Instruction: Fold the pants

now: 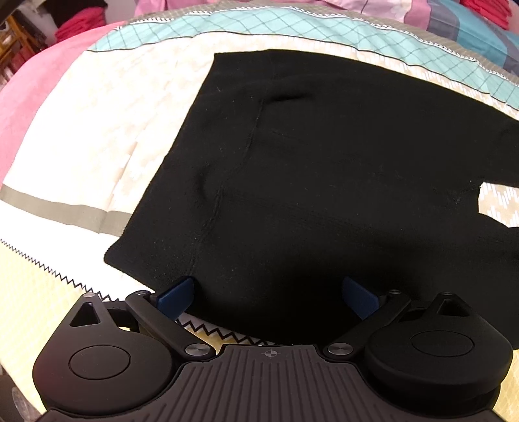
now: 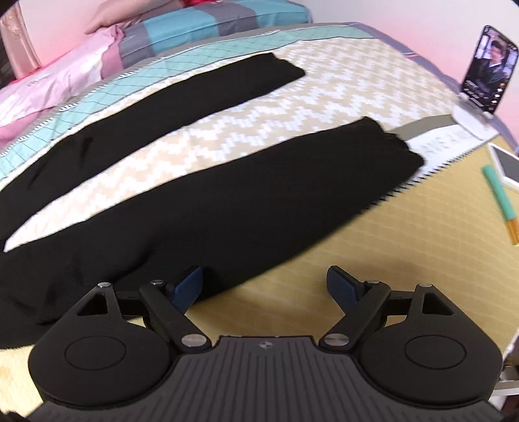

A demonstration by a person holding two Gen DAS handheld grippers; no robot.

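Black pants (image 1: 308,168) lie spread flat on a patterned bedspread (image 1: 97,123). The left wrist view shows the waist part, with the crotch split at the right edge. My left gripper (image 1: 269,293) hovers open over the near edge of the waist, its blue pads wide apart and nothing pinched. In the right wrist view the two legs (image 2: 227,194) run apart toward the upper right, the far leg (image 2: 181,94) along the teal band. My right gripper (image 2: 264,285) is open above the near leg's lower edge, its left pad (image 2: 186,287) over the black cloth and its right pad over yellow bedspread.
Pink bedding (image 1: 39,97) and striped pillows (image 2: 181,29) lie along the bed's far side. A phone on a white stand (image 2: 486,71) stands at the far right, with a tablet (image 2: 506,165) and a teal pen (image 2: 501,204) near the right edge.
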